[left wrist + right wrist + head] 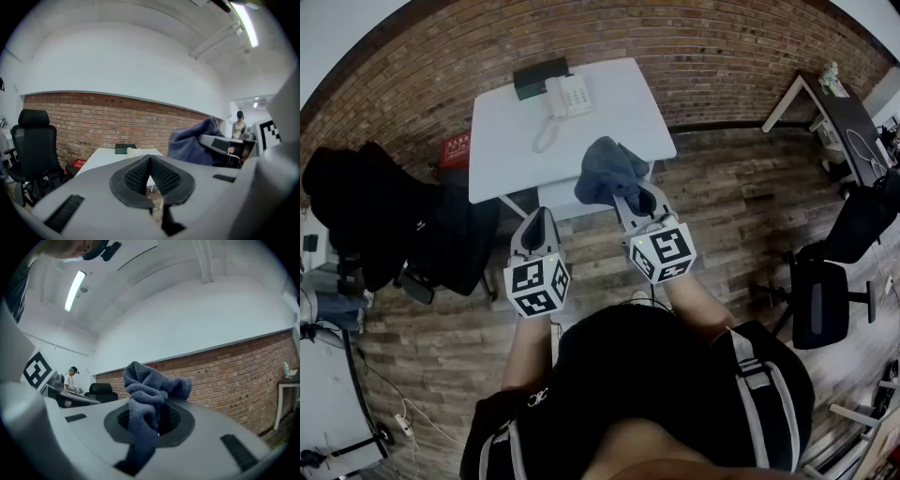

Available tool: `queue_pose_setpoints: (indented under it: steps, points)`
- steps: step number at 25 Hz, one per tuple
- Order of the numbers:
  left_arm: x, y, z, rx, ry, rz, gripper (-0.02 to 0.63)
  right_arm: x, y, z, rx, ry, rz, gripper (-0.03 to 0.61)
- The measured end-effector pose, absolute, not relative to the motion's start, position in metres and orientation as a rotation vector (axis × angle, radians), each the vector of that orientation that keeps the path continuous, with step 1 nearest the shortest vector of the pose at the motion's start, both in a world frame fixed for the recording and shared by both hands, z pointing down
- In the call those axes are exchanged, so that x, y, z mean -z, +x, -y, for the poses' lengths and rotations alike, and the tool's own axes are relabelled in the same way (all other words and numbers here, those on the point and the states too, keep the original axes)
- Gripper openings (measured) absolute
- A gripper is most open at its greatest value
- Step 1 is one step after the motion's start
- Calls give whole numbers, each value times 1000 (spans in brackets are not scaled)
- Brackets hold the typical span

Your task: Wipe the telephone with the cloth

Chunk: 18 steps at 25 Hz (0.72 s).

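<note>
A white telephone (567,96) with a coiled cord sits at the far edge of the white table (609,122), beside a dark box (540,77). My right gripper (630,196) is shut on a blue-grey cloth (607,172), held bunched up above the table's near edge. In the right gripper view the cloth (149,397) rises from between the jaws. My left gripper (538,221) is shut with nothing in it, held off the table's near edge. In the left gripper view the telephone (136,151) and the cloth (192,142) show beyond the closed pads (151,177).
A black office chair with dark clothing (366,206) stands left of the table. Another black chair (820,300) and a dark desk (848,122) are at the right. A brick wall (703,47) runs behind the table. A person (71,378) stands far off.
</note>
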State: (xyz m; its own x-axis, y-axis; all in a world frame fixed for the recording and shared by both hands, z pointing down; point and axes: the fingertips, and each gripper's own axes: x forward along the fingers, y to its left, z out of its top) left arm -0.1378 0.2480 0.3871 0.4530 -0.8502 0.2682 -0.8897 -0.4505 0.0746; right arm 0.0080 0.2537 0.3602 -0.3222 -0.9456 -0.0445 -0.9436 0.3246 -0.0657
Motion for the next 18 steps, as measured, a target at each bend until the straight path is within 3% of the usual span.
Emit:
queue_pose_setpoints:
  steps: [18]
  points:
    - [-393, -97, -255, -318, 2504, 1515, -3, -378, 47, -256, 135, -1800, -2481, 28]
